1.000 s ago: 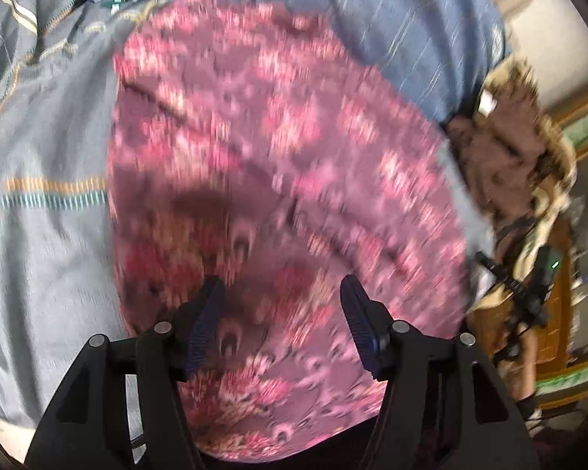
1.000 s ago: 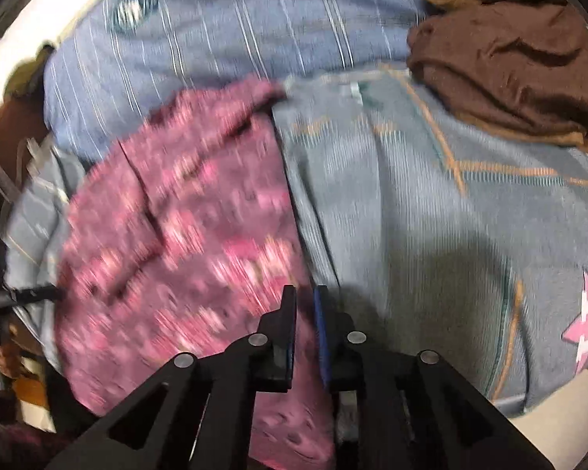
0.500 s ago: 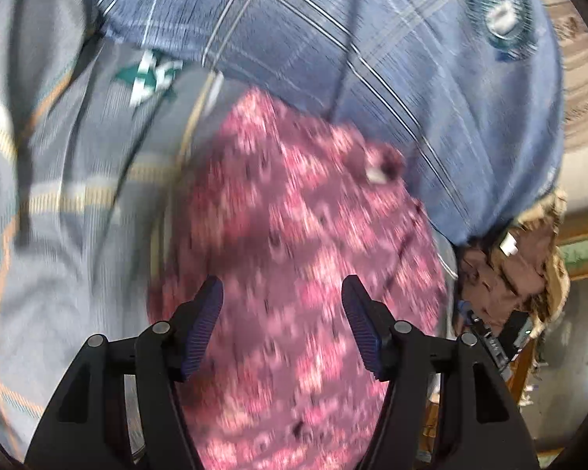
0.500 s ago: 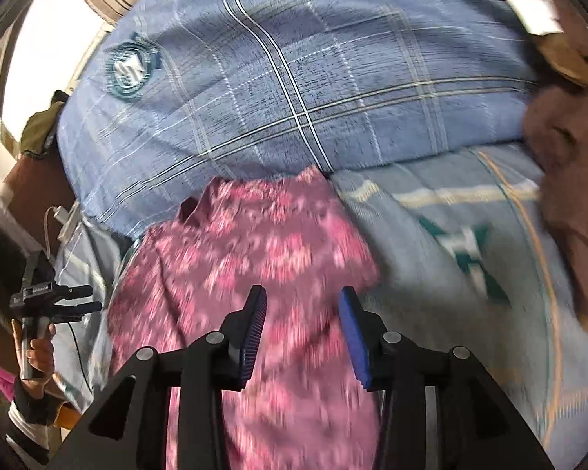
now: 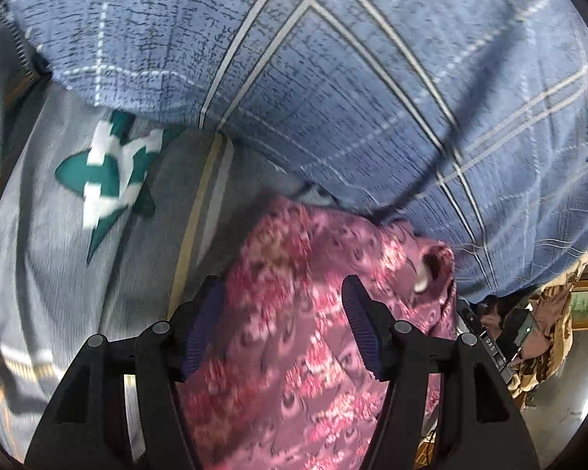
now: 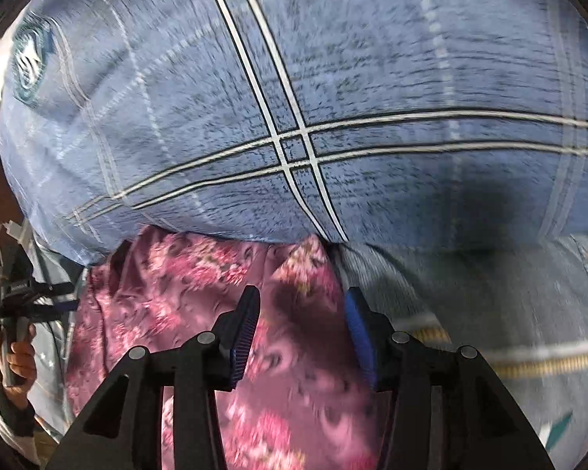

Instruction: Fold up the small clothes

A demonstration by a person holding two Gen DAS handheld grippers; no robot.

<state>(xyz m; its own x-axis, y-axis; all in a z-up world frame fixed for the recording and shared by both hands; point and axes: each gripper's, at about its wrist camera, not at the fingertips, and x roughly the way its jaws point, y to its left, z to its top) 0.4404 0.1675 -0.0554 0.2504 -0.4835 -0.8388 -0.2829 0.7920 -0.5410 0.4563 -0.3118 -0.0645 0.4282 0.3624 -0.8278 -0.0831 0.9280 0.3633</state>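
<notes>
A pink and maroon patterned garment (image 5: 305,313) lies on a grey bedsheet (image 5: 58,243), its far edge against a blue checked pillow (image 5: 352,78). My left gripper (image 5: 282,305) is open, its fingers hovering over the garment's far part. In the right wrist view the same garment (image 6: 192,286) shows lower left. My right gripper (image 6: 302,309) is open over the garment's upper right corner, close to the pillow (image 6: 333,98). Neither gripper holds anything.
The grey sheet carries a teal and white star print (image 5: 106,180) and yellow stripes (image 6: 545,368). Brown clothes (image 5: 545,321) lie at the far right. A person's hand with the other gripper (image 6: 15,313) shows at the left edge.
Both grippers moved forward along the garment toward the pillow. My right gripper, shut a second ago, opened and has widened further. The left gripper stayed open.
</notes>
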